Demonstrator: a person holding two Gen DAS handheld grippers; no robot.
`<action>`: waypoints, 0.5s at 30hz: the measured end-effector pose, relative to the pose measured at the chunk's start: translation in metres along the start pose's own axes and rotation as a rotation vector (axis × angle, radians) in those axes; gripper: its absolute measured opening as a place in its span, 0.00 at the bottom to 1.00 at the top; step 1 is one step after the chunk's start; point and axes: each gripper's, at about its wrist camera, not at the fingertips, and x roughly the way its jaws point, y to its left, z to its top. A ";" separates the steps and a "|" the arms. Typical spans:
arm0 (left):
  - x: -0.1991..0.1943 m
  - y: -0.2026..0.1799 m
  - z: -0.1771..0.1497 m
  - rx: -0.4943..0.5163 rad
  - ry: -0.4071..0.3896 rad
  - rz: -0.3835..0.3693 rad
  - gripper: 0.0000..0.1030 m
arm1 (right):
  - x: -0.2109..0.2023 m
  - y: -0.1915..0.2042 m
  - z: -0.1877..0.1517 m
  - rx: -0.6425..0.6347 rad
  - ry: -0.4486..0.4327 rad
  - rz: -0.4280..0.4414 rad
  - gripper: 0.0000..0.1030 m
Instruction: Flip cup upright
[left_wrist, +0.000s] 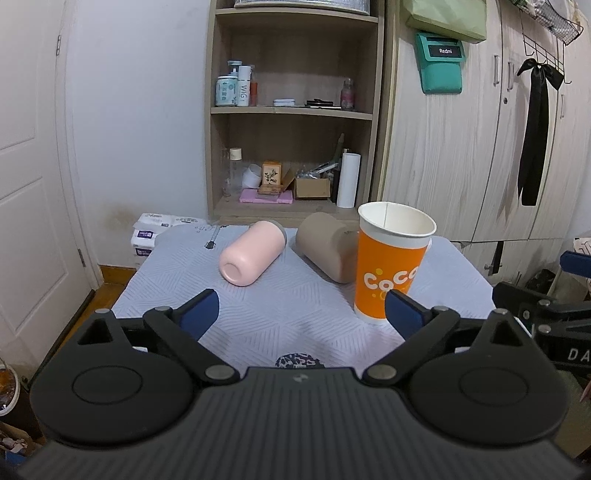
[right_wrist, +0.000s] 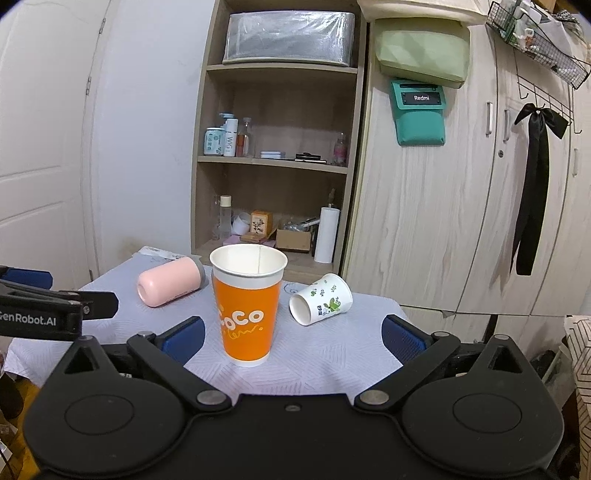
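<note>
An orange paper cup (left_wrist: 388, 262) stands upright on the cloth-covered table (left_wrist: 258, 306); it also shows in the right wrist view (right_wrist: 248, 306). A pink cup (left_wrist: 251, 254) lies on its side behind it, also in the right wrist view (right_wrist: 170, 281). A tan cup (left_wrist: 327, 247) lies on its side. A white cup with green leaves (right_wrist: 320, 298) lies on its side to the right. My left gripper (left_wrist: 301, 314) is open and empty, near the orange cup's left. My right gripper (right_wrist: 291, 338) is open and empty, just in front of the orange cup.
A wooden shelf unit (left_wrist: 291, 110) with bottles and boxes stands behind the table. A wardrobe (left_wrist: 480, 147) is at the right, a white door (left_wrist: 29, 184) at the left. Tissue packs (left_wrist: 147, 236) lie past the table's far left corner.
</note>
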 end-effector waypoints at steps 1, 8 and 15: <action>0.000 0.000 0.000 0.003 0.001 0.002 0.96 | 0.000 0.000 0.000 0.001 0.001 -0.003 1.00; 0.001 -0.002 -0.002 0.020 0.011 0.019 0.99 | 0.003 -0.003 -0.002 0.014 0.012 -0.021 1.00; 0.004 -0.003 -0.003 0.029 0.035 0.030 1.00 | 0.006 -0.005 -0.004 0.015 0.021 -0.027 1.00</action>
